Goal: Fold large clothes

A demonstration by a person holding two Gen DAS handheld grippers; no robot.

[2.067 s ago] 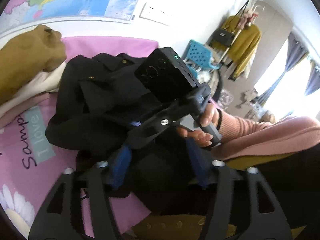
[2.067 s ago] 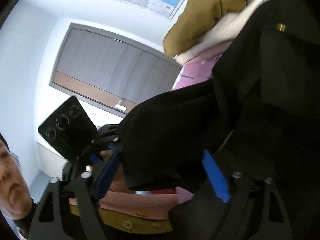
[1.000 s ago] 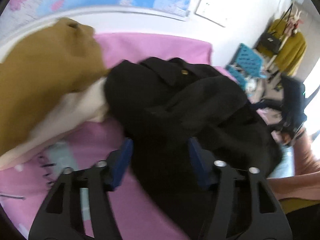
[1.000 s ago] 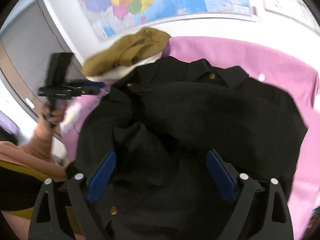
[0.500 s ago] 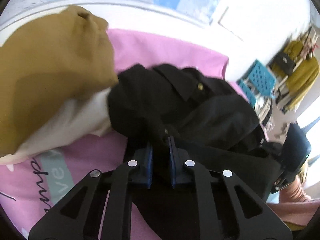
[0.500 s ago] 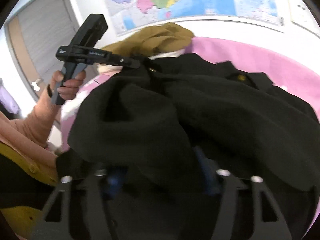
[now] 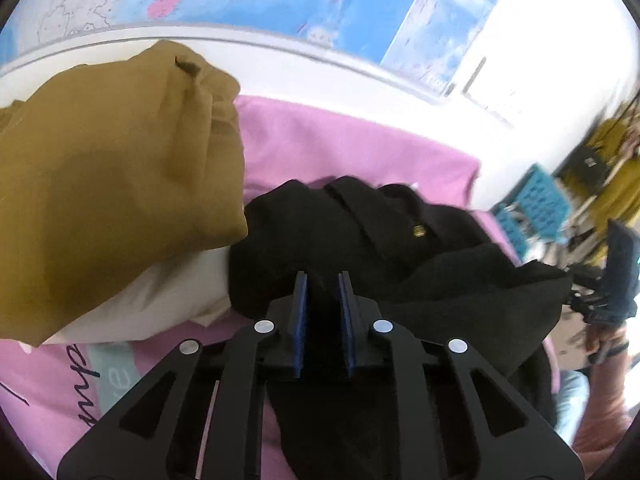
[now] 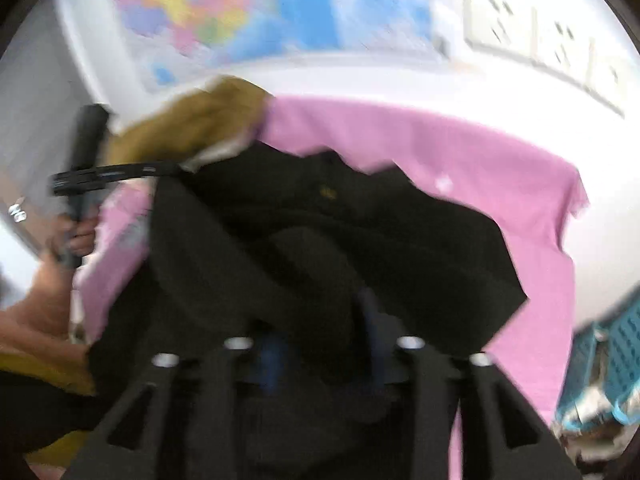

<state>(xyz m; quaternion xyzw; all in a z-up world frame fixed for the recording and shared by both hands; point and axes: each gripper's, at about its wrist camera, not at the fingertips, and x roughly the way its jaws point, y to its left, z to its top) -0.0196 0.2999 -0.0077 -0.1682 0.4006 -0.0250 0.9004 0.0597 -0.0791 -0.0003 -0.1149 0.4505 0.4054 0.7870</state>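
A large black coat [image 7: 360, 240] with gold buttons lies bunched on a pink bedsheet [image 7: 340, 148]. My left gripper [image 7: 322, 280] is shut on a fold of the coat near its left edge. In the right wrist view the coat [image 8: 340, 232] fills the middle, blurred. My right gripper [image 8: 320, 320] has its blue pads close together with black cloth between them, at the coat's near edge. The left gripper also shows in the right wrist view [image 8: 160, 168], pinching the coat's far left corner.
A mustard-brown garment [image 7: 112, 168] lies on a cream one [image 7: 160, 300] just left of the coat. A map [image 7: 280, 0] hangs on the wall behind. A blue plastic basket [image 7: 532, 204] and hanging clothes [image 7: 616, 172] stand at the right.
Both grippers were open over the coat a second ago. Both have since closed on its cloth. The left one has moved toward the coat's far left edge.
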